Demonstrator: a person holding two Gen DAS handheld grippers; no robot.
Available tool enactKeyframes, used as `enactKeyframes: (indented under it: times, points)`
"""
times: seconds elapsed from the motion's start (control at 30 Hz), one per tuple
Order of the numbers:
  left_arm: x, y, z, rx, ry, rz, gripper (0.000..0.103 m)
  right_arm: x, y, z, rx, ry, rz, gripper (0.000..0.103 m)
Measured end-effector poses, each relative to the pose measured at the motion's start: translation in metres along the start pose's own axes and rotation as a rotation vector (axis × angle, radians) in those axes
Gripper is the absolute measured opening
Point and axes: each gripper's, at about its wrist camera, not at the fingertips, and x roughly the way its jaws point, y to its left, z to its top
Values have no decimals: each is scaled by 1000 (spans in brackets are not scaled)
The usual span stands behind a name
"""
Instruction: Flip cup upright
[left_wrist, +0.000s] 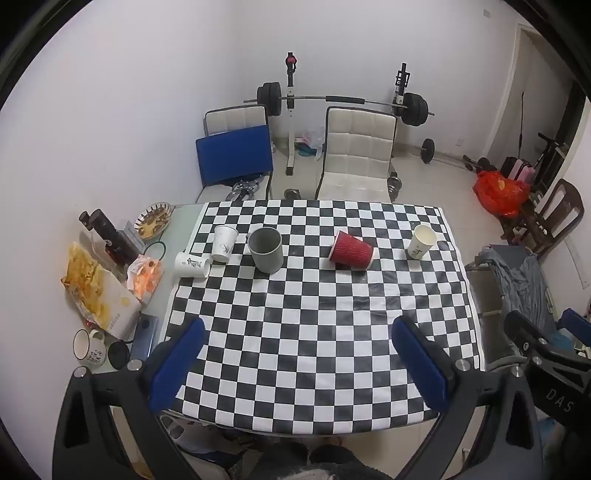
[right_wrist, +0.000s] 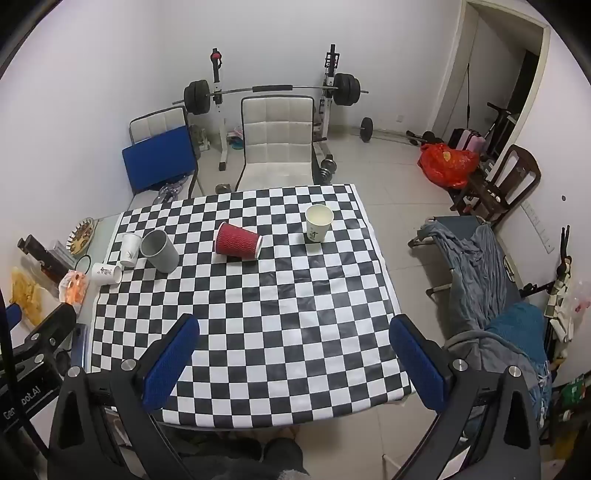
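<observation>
A red ribbed paper cup (left_wrist: 351, 252) lies on its side on the checkered tablecloth (left_wrist: 314, 332), mouth toward the right; it also shows in the right wrist view (right_wrist: 237, 244). A small white paper cup (left_wrist: 191, 264) lies on its side at the cloth's left edge, also in the right wrist view (right_wrist: 106, 273). My left gripper (left_wrist: 299, 365) is open and empty above the table's near edge. My right gripper (right_wrist: 295, 362) is open and empty, also near the front edge, far from the cups.
Upright on the cloth stand a grey cup (left_wrist: 266, 249), a white cup (left_wrist: 224, 242) and a white cup at the right (left_wrist: 421, 242). Snack bags (left_wrist: 96, 291), a mug (left_wrist: 88, 347) and bottles (left_wrist: 110, 236) crowd the table's left strip. Chairs (left_wrist: 358, 155) stand behind.
</observation>
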Motion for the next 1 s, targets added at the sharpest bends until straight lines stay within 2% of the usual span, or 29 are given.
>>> enactKeyframes:
  times: [0.3, 0.5, 0.57, 1.0]
  points:
    - [1, -1, 0, -2, 0, -4, 103, -4, -3, -2, -11, -16, -19, 103]
    - [1, -15, 7, -2, -2, -6, 103, -8, -3, -2, -11, -19, -16, 103]
    - [-1, -5, 3, -5, -5, -12, 103, -10, -6, 3, -20, -21, -19, 103]
    - [-6, -15, 5, -7, -13, -14, 103, -17, -7, 6, -19, -26, -26, 103]
